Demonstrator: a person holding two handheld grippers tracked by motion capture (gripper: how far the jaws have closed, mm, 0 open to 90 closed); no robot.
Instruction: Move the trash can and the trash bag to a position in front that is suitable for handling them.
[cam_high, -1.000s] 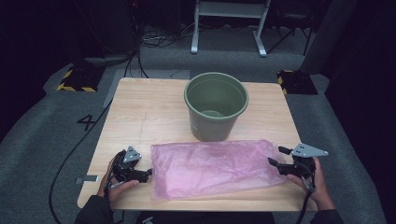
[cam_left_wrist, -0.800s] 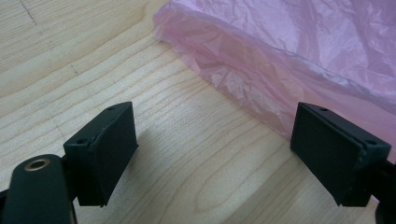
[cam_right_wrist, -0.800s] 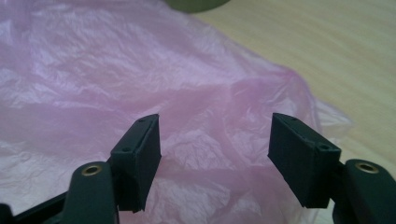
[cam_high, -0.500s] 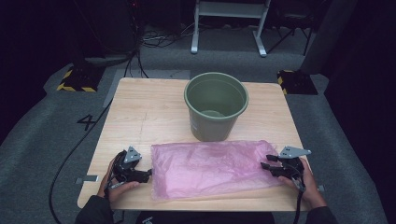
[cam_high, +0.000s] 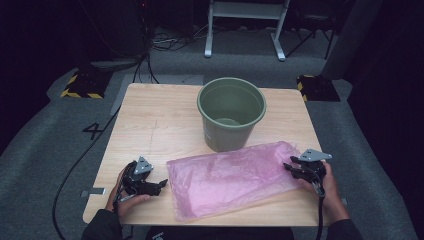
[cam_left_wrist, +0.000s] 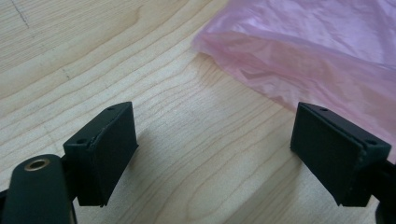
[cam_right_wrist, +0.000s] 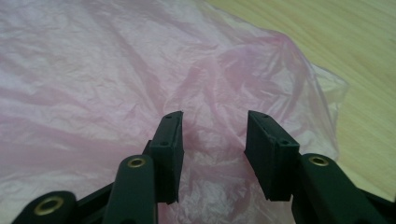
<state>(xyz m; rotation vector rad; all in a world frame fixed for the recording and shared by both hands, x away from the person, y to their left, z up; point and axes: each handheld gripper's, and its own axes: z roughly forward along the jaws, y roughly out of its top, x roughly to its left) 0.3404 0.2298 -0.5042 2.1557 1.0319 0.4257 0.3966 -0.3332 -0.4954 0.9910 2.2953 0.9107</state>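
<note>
Pink plastic bag (cam_high: 232, 177): thin, translucent, crinkled film, lying flat across the lower centre of the high view on a pale wood-grain table (cam_high: 155, 122). Green bucket (cam_high: 231, 112): round, tapered, smooth plastic, upright at centre, just behind the bag. Left gripper (cam_high: 159, 186): lower left, black blocky jaws spread wide over bare wood, bag edge just beside one jaw. Right gripper (cam_high: 289, 168): lower right, jaws have just been closing, part-spread over the bag's wrinkled end, film between them, not pinched.
</note>
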